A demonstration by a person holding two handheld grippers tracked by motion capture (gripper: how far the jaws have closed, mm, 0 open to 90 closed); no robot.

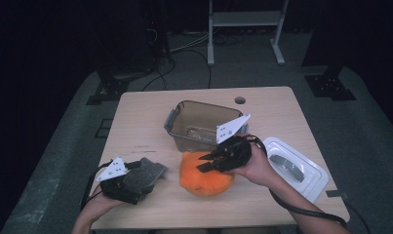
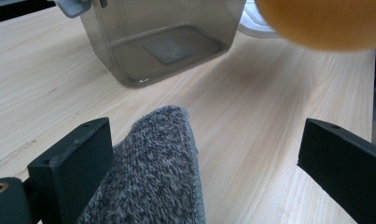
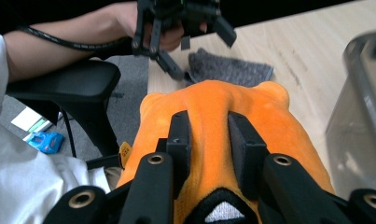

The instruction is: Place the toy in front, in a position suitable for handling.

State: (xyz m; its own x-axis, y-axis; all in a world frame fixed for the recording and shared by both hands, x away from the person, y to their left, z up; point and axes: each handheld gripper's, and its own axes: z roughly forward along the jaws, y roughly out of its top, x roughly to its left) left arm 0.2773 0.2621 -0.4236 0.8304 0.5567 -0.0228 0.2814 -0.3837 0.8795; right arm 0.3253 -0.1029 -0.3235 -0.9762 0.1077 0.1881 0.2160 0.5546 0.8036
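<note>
Beside the bin (image 1: pixel 204 122), right gripper (image 1: pixel 211 163) jaws pinch the orange plush toy (image 1: pixel 204 180), seemingly lying crosswise.

The bin (image 1: pixel 201 124) stood at the table's (image 1: pixel 145 112) centre, plush toy (image 1: pixel 206 179) at its six o'clock, cloth (image 1: pixel 144 171) at eight, lid (image 1: pixel 294 166) at four.
</note>
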